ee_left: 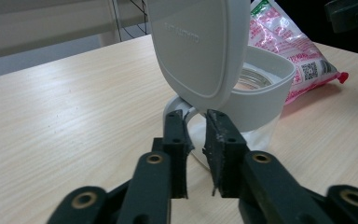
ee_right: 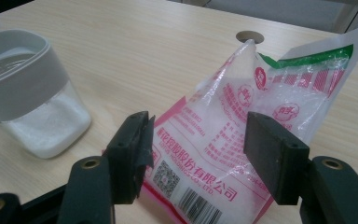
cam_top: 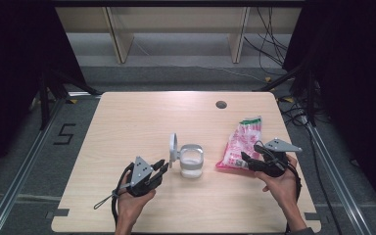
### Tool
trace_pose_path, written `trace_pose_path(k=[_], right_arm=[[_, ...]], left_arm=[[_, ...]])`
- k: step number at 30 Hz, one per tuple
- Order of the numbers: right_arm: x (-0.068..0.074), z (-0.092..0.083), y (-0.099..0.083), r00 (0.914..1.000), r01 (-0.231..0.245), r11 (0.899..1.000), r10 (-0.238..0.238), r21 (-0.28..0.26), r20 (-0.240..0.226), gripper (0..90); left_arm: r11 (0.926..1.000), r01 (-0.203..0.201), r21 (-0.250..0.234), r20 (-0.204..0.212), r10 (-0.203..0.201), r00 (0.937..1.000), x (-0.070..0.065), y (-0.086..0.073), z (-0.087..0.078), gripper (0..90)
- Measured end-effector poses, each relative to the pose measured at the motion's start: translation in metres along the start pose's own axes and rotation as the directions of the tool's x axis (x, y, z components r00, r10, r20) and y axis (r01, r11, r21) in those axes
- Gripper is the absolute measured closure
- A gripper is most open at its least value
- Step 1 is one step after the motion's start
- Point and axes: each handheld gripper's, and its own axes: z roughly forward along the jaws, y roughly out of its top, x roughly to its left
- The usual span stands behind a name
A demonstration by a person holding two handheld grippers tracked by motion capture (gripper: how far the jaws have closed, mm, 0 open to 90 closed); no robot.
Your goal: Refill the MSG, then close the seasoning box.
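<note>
A clear container (cam_top: 191, 166) with a grey band and white grains inside stands mid-table, its white lid (cam_top: 174, 147) flipped up on the left. My left gripper (cam_top: 164, 165) sits just left of it. In the left gripper view the gripper (ee_left: 196, 119) points at the base of the lid (ee_left: 200, 46) and the container (ee_left: 261, 93), its jaws a narrow gap apart with nothing between them. A pink and clear bag (cam_top: 240, 142) of white grains lies to the right. My right gripper (cam_top: 249, 152) is open, and its jaws (ee_right: 200, 126) straddle the bag's (ee_right: 223, 135) lower end.
The light wooden table (cam_top: 127, 122) has a round cable hole (cam_top: 221, 104) at the back right. Black cables trail from both grippers toward the front edge. In the right gripper view the container (ee_right: 28, 93) stands to the left of the bag.
</note>
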Motion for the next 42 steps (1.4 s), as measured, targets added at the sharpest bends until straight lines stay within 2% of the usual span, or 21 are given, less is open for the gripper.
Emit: trace_pose_path(k=[3,6,9,10,11,14,16,17,18,20,22,23,25,26,33,34,35,36,37,41,42], right_arm=[[0.005,-0.001,-0.003,0.9995,-0.033,0.999,0.033,-0.004,-0.002,41.8],[0.003,-0.001,-0.005,1.0,-0.004,1.0,0.004,0.005,-0.007,41.8],[0.006,-0.002,-0.007,0.9999,0.0,1.0,0.0,0.009,-0.017,41.9],[0.01,-0.002,-0.008,0.9997,-0.02,1.0,0.02,0.008,-0.013,42.0],[0.011,-0.003,-0.008,0.9995,-0.023,1.0,0.023,0.015,-0.02,42.1],[0.012,-0.002,-0.01,0.9993,0.014,1.0,-0.014,0.005,-0.034,42.2],[0.017,-0.003,-0.011,0.9993,-0.006,1.0,0.006,0.015,-0.037,42.2],[0.017,-0.003,-0.012,0.9994,0.003,1.0,-0.002,0.016,-0.034,42.2],[0.015,-0.003,-0.012,0.9984,0.047,0.999,-0.046,0.009,-0.032,42.3],[0.02,-0.003,-0.014,0.9991,-0.001,1.0,0.002,0.024,-0.043,42.3],[0.02,-0.001,-0.016,0.9981,0.03,0.999,-0.029,0.017,-0.054,42.2],[0.024,-0.003,-0.017,0.999,0.0,0.999,0.002,0.035,-0.046,42.3],[0.023,-0.002,-0.018,0.9976,0.033,0.999,-0.031,0.03,-0.063,42.2],[0.026,-0.001,-0.019,0.9977,0.015,0.999,-0.014,0.028,-0.066,42.2],[0.034,-0.004,-0.023,0.9959,0.047,0.998,-0.044,0.035,-0.08,41.8],[0.037,-0.005,-0.024,0.996,0.019,0.999,-0.015,0.038,-0.088,41.8],[0.036,-0.003,-0.024,0.9938,0.059,0.998,-0.056,0.029,-0.096,41.8],[0.036,-0.004,-0.024,0.9951,0.057,0.998,-0.054,0.034,-0.083,41.7],[0.04,-0.005,-0.025,0.9959,0.024,0.999,-0.02,0.046,-0.088,41.8],[0.04,-0.004,-0.026,0.9925,0.057,0.998,-0.053,0.036,-0.11,41.6],[0.04,-0.005,-0.026,0.9919,0.062,0.997,-0.057,0.044,-0.113,41.5]], left_arm=[[1.0,-0.002,-0.008,-0.004,0.002,1.0,0.001,0.002,0.0,82.9],[0.9999,0.002,-0.014,-0.005,-0.002,1.0,0.002,0.004,-0.001,86.3],[0.9999,-0.003,-0.013,-0.007,0.003,1.0,0.004,0.005,0.0,87.7],[0.9999,-0.002,-0.016,-0.005,0.002,1.0,0.005,0.005,0.0,87.8],[0.9997,0.018,-0.017,-0.001,-0.018,0.9998,0.005,0.005,0.0,87.9],[0.9997,0.018,-0.014,0.005,-0.018,0.9998,0.008,0.007,0.002,87.8],[0.9998,0.01,-0.017,0.012,-0.01,0.9999,0.01,0.007,0.003,87.7],[0.9995,0.029,-0.01,0.008,-0.029,0.9995,0.01,0.007,0.003,87.7],[0.9994,0.031,-0.013,0.008,-0.031,0.9995,0.011,0.007,0.003,87.7],[0.9996,0.025,-0.012,0.006,-0.025,0.9997,0.014,0.008,0.003,87.6],[0.9996,0.026,-0.013,0.004,-0.026,0.9997,0.015,0.008,0.004,87.3],[0.9994,0.031,-0.013,0.009,-0.031,0.9995,0.015,0.008,0.005,87.2],[0.9996,0.028,-0.006,0.009,-0.028,0.9996,0.014,0.009,0.005,87.2],[0.9994,0.034,-0.004,0.014,-0.034,0.9993,0.014,0.009,0.006,87.3],[0.9998,0.011,-0.014,0.023,-0.011,0.9997,0.013,0.015,0.006,87.0],[0.9996,0.022,-0.016,0.024,-0.022,0.9995,0.012,0.016,0.006,87.1],[0.9997,0.014,-0.018,0.024,-0.014,0.9996,0.013,0.017,0.006,87.1],[0.9997,0.012,-0.021,0.024,-0.012,0.9997,0.013,0.018,0.007,87.1],[0.9998,0.008,-0.018,0.022,-0.008,0.9997,0.014,0.019,0.007,87.0],[0.9994,0.022,-0.025,0.029,-0.021,0.9994,0.014,0.021,0.011,87.1],[0.9998,0.008,-0.016,0.025,-0.008,0.9997,0.014,0.022,0.011,87.0]])
